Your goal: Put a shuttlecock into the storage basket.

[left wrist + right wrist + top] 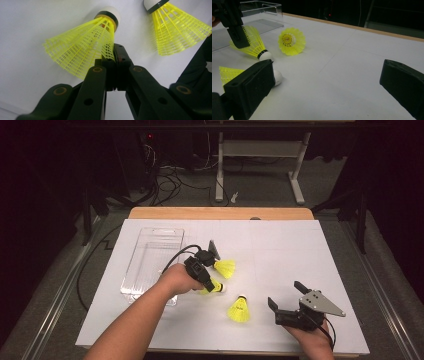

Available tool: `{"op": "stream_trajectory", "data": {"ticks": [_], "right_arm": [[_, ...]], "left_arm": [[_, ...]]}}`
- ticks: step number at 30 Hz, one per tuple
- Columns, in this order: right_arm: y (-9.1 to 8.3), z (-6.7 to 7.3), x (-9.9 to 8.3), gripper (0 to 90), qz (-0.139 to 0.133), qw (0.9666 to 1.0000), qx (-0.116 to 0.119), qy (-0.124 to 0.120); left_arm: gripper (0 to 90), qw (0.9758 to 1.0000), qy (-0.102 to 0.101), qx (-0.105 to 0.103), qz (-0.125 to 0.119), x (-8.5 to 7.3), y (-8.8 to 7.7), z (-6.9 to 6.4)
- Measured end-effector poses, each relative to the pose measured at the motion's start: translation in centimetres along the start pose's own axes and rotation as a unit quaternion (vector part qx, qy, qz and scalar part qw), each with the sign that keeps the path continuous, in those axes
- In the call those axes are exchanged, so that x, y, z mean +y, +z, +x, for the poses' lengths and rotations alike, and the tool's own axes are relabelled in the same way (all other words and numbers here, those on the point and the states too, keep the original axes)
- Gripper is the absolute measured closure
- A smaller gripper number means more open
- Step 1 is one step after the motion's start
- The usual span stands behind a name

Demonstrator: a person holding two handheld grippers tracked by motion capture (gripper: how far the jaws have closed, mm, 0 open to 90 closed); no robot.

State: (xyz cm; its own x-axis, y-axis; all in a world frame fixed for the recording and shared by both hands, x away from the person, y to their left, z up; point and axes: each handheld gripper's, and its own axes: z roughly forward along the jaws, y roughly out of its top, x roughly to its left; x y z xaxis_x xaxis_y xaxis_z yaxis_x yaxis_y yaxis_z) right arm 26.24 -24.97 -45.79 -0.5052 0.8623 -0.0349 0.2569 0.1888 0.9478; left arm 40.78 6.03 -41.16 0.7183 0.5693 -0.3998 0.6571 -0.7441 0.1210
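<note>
Three yellow plastic shuttlecocks lie on the white table. My left gripper point(206, 282) point(115, 57) is shut on the skirt edge of the middle shuttlecock point(217, 288) point(82, 47) point(252, 45), whose white cork rests near the table. A second shuttlecock point(225, 268) point(292, 41) lies just behind it. The third shuttlecock point(239, 310) point(227, 73) stands in front, between the two hands. My right gripper point(287, 301) point(327, 85) rests at the front right, jaws wide open with nothing between them. In the right gripper view the left gripper point(234, 25) is at the upper left.
A clear plastic tray point(152, 262) point(262, 10) sits on the table's left, beside my left hand. Another shuttlecock point(175, 27) shows at the upper right of the left gripper view. Bare white table point(280, 255) stretches to the right and back. Cables and a desk frame stand beyond the far edge.
</note>
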Motion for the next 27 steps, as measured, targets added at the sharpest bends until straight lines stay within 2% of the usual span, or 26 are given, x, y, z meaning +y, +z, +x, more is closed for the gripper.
{"op": "stream_trajectory", "data": {"ticks": [6, 9, 18, 27], "right_arm": [[0.0, 0.0, 0.0, 0.3, 0.000, 1.0000, 0.000, 0.000], [0.0, 0.0, 0.0, 0.3, 0.000, 1.0000, -0.001, 0.000], [0.0, 0.0, 0.0, 0.3, 0.000, 1.0000, -0.001, 0.000], [0.0, 0.0, 0.0, 0.3, 0.001, 1.0000, -0.002, -0.001]], "left_arm": [[88.8, 1.0000, 0.008, -0.003, -0.003, -0.2, -0.2, -0.3], [88.8, 0.9999, 0.005, -0.006, -0.012, -0.3, -0.6, -0.4], [88.7, 0.9998, -0.001, 0.008, -0.015, -0.8, -1.7, -0.8], [88.7, 0.9993, -0.004, 0.019, -0.031, -1.8, -3.5, -1.0]]}}
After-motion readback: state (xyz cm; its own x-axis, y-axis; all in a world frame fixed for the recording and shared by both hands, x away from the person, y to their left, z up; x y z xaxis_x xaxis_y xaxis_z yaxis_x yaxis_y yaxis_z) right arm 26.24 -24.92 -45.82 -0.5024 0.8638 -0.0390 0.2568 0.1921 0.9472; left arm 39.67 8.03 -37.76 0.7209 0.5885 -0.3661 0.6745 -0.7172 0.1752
